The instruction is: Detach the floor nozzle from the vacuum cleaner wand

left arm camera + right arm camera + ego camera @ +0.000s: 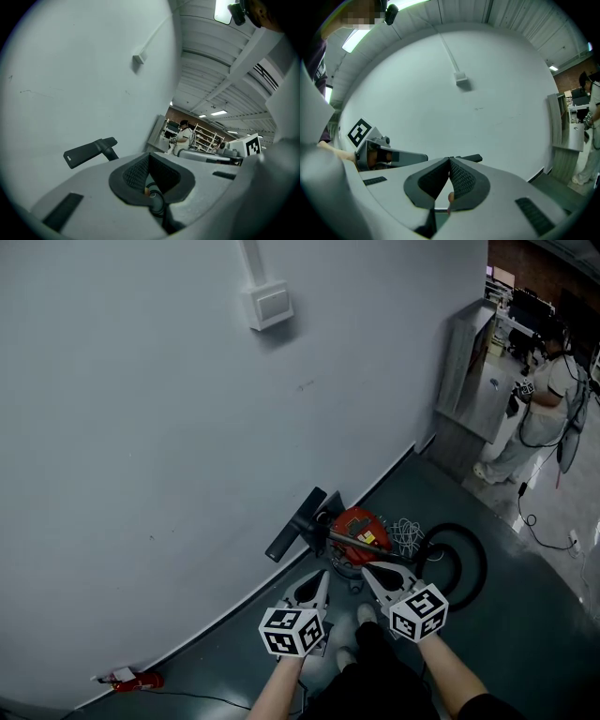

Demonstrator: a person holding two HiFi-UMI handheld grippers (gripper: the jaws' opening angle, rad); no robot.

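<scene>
Floor nozzle (298,521): black, lying on the dark floor (525,634) at its edge, against the foot of the white wall (141,427), and joined to the metal wand (352,541). The wand runs from the nozzle across the red vacuum cleaner body (356,521), which sits near the same floor edge. A black hose (466,559) loops on the floor beside the body, with a pale coiled cord (405,536) between them.

Markings: 1 yellow label (368,538) on the red body, print too small to read. No brand name legible on the nozzle. Each gripper's cube bears black-and-white square markers, no lettering.

Left gripper (322,577): jaws together, nothing between them, tip just short of the vacuum body and apart from the nozzle. Its own view shows the nozzle ahead to the left.

Right gripper (370,570): jaws together, empty, tip above the vacuum body beside the wand; contact cannot be judged.

Other items: 1 white box (270,304) mounted on the wall; 1 small red object (131,679) at the floor edge, well apart from the vacuum; 1 person (544,409) standing at a far counter
</scene>
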